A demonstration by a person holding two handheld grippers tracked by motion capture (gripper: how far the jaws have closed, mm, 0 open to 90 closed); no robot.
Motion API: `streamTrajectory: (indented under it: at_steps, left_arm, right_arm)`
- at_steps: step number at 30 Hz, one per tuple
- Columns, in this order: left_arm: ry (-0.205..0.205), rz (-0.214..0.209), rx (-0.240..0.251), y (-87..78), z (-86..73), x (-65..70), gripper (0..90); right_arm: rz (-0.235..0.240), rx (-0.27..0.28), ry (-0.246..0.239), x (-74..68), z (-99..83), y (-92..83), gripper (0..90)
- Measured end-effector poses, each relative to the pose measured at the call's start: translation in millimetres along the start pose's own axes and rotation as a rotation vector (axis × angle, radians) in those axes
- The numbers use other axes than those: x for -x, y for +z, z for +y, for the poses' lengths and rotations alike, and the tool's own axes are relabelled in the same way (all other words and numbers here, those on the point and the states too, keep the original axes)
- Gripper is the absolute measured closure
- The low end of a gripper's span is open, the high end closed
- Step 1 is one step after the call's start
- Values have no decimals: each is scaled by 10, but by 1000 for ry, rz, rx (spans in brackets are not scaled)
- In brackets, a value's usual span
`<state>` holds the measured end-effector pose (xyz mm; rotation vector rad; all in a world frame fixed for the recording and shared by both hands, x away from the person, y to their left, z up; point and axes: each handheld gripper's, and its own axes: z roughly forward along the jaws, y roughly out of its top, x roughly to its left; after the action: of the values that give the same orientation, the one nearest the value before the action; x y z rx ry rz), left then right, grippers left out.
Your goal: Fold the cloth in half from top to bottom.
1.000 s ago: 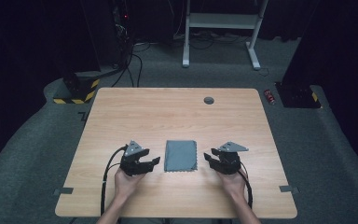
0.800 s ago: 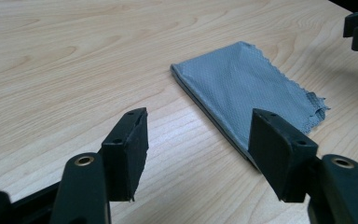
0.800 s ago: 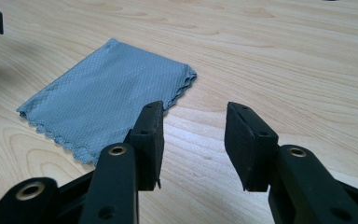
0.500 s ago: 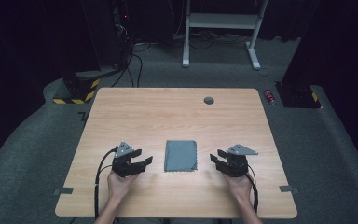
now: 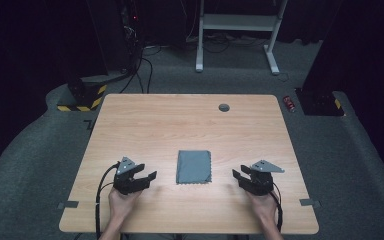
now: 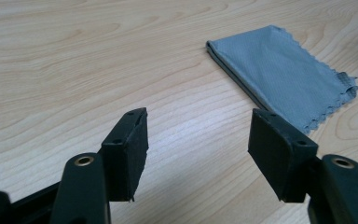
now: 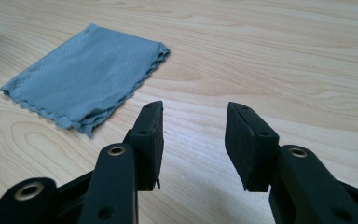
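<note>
A folded grey cloth (image 5: 194, 167) lies flat on the tabletop (image 5: 180, 120) between the two pairs of jaws, touched by neither. The left gripper (image 5: 142, 179) sits off the cloth's left side and the right gripper (image 5: 242, 179) off its right, each held low over the wood by a hand; both have their jaws spread with nothing between the pads. In the left gripper view the cloth (image 6: 282, 74) lies ahead of the jaws and off to their right, its folded edge nearest them and the zigzag-cut loose edges further round toward the right jaw. In the right gripper view the cloth (image 7: 86, 72) lies ahead and to the left of the jaws, with the layered zigzag edges facing them and the neat fold on the far side. The layers look stacked squarely, so the piece reads as a finished fold set down in the open middle of the tabletop, and the grippers flanking it with gaps on both sides look placed to leave it undisturbed or to come in from either side. The bare wood around the cloth gives free room on every side: nothing stands between either pair of jaws and its edges. The only other item on the surface is a small dark round fitting (image 5: 224, 107) near the far edge, well beyond the cloth.
</note>
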<state>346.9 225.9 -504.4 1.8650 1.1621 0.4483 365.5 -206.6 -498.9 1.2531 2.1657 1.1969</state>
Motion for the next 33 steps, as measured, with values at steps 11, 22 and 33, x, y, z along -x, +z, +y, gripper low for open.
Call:
streamTrajectory:
  at_steps: [11, 22, 33]
  left_arm:
    - [-22, 32, -10, -47, -96, -84, 382]
    - [-10, 100, -45, -32, -149, -133, 383]
    - [-7, 156, -66, 7, -213, -170, 378]
  right_arm:
    - [-50, -23, 13, 93, -134, -68, 570]
    - [-108, -60, -11, 141, -213, -74, 570]
    - [-170, -118, -31, 204, -278, -32, 561]
